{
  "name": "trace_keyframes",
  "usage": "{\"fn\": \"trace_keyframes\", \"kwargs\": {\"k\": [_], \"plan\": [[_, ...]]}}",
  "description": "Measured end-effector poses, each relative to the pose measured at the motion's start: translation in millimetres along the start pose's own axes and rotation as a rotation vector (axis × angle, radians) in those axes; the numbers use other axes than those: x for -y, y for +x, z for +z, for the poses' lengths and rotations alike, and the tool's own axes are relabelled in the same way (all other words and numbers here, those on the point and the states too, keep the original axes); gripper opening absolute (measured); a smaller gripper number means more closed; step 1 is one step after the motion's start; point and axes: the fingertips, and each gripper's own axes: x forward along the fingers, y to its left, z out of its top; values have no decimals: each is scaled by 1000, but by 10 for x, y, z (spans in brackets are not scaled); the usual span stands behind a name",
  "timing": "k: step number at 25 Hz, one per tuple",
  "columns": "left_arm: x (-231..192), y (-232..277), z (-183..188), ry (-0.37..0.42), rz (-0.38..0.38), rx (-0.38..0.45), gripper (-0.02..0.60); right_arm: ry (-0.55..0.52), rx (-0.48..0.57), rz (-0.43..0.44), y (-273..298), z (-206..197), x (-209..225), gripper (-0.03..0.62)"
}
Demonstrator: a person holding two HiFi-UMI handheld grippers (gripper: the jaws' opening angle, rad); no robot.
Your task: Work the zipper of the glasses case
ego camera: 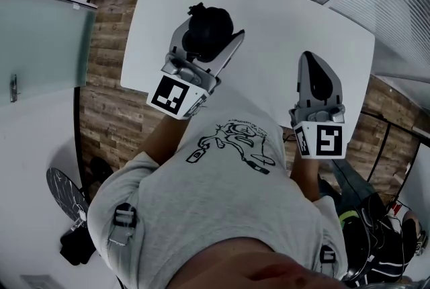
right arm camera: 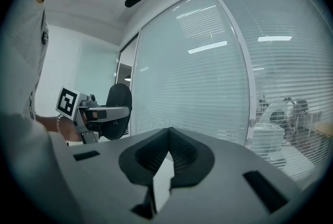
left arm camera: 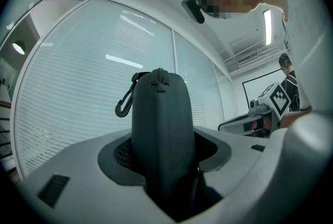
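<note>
A black glasses case (ego camera: pixel 213 24) is held up above the white table (ego camera: pixel 282 19), end upward, with my left gripper (ego camera: pixel 209 46) shut on its lower part. In the left gripper view the case (left arm camera: pixel 158 129) fills the gap between the jaws. Its zipper end (left arm camera: pixel 158 79) is at the top, and a small black clip (left arm camera: pixel 125 103) hangs off its left side. My right gripper (ego camera: pixel 309 58) hovers to the right, apart from the case, shut with nothing between its fingers (right arm camera: pixel 169 132). From it I see the left gripper (right arm camera: pixel 99 112) and the case (right arm camera: pixel 118 108) at the left.
The table stands over a wood-plank floor (ego camera: pixel 107 106). Glass walls with blinds (left arm camera: pixel 78 87) surround the spot. Black bags (ego camera: pixel 376 240) lie on the floor at lower right, and a dark round object (ego camera: pixel 67 193) at lower left. The person's torso fills the lower head view.
</note>
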Motion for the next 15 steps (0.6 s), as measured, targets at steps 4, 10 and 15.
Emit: {"fn": "trace_keyframes", "kwargs": {"k": [4,10,15], "plan": [[-11,-10,21,4,4,1,252,-4,-1,-7,-3,1,7,3],[-13,-13,23,3,4,-1,252,-8,1,-11,5,10,17,3],[-22,-13,38,2,7,7,252,-9,7,-15,13,20,24,3]]}}
